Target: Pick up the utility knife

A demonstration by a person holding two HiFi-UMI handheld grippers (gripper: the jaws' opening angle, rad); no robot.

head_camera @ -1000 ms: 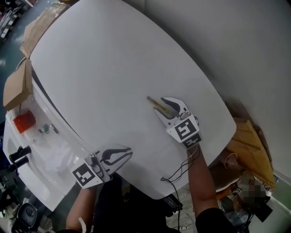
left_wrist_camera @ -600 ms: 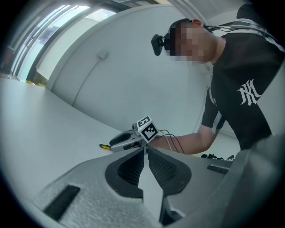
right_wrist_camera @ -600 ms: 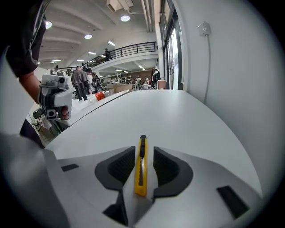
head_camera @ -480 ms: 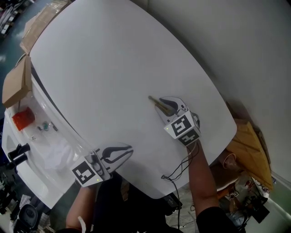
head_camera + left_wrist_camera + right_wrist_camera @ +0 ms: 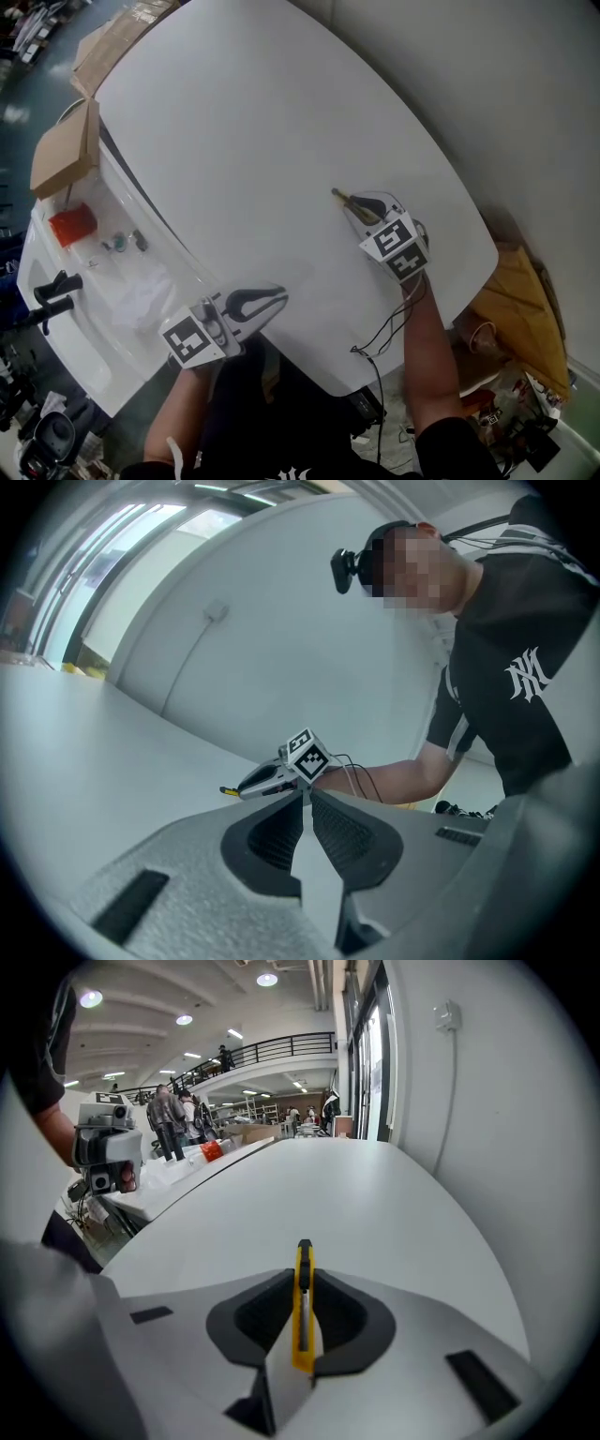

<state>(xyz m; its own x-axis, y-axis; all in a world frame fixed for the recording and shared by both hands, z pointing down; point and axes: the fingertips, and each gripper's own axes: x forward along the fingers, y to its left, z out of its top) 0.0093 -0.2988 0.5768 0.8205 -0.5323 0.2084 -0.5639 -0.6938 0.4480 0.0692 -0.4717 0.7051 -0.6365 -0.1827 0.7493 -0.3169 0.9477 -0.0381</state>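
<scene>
A yellow utility knife [image 5: 347, 199] lies on the white oval table [image 5: 253, 141] near its right edge. My right gripper [image 5: 364, 206] points steeply down over it. In the right gripper view the knife [image 5: 302, 1307] stands edge-up between the jaws, which are closing, and both pads touch its sides at my right gripper [image 5: 302, 1274]. My left gripper [image 5: 279, 298] hovers at the table's near edge, shut and empty. The left gripper view looks across the table past my left gripper [image 5: 305, 796] to the right gripper [image 5: 261, 780] and the knife's tip [image 5: 228, 790].
A second white table [image 5: 103, 356] stands at the left with a cardboard box [image 5: 61, 155], a red object [image 5: 72, 223] and small items. Yellow-brown bags [image 5: 525, 300] lie on the floor at the right. A black cable [image 5: 384, 333] hangs from the right gripper.
The right gripper's jaws have narrowed from wide apart onto the knife. The left gripper has shifted slightly along the table's near edge.
</scene>
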